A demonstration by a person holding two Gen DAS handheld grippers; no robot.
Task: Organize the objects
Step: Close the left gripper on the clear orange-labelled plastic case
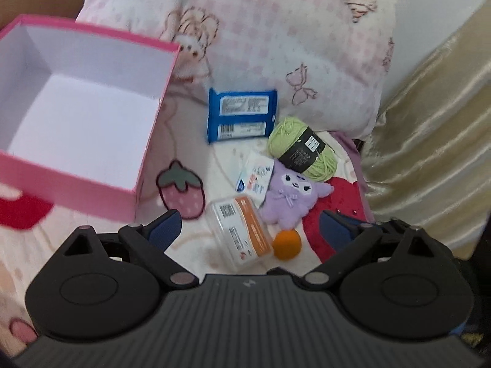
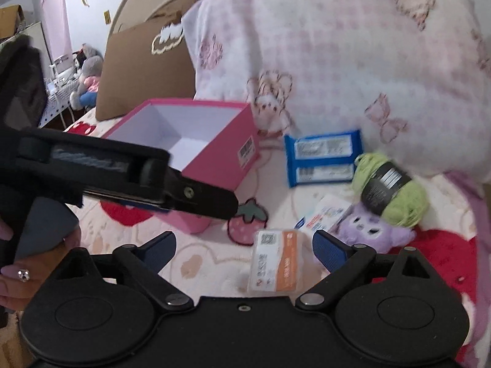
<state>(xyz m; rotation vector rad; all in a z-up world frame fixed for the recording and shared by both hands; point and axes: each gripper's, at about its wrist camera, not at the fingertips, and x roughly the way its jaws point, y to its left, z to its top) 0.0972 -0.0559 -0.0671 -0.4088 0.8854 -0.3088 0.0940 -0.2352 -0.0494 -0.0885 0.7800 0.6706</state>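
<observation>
An open, empty pink box (image 1: 76, 116) (image 2: 196, 141) stands on the bed at the left. To its right lie a blue wipes pack (image 1: 241, 115) (image 2: 322, 156), a green yarn ball (image 1: 302, 148) (image 2: 389, 190), a small tissue pack (image 1: 254, 178) (image 2: 325, 214), a purple plush (image 1: 291, 197) (image 2: 374, 230), a clear case with an orange label (image 1: 242, 233) (image 2: 276, 263) and an orange ball (image 1: 287, 243). My left gripper (image 1: 248, 230) is open above the clear case. My right gripper (image 2: 244, 250) is open, the clear case between its fingers. The left gripper's body (image 2: 122, 171) crosses the right wrist view.
A big pink patterned pillow (image 1: 276, 36) (image 2: 353, 61) lies behind the objects. A gold curtain (image 1: 435, 141) hangs at the right. A brown cardboard panel (image 2: 138, 70) leans behind the box. The bedspread (image 1: 181, 190) has strawberry prints.
</observation>
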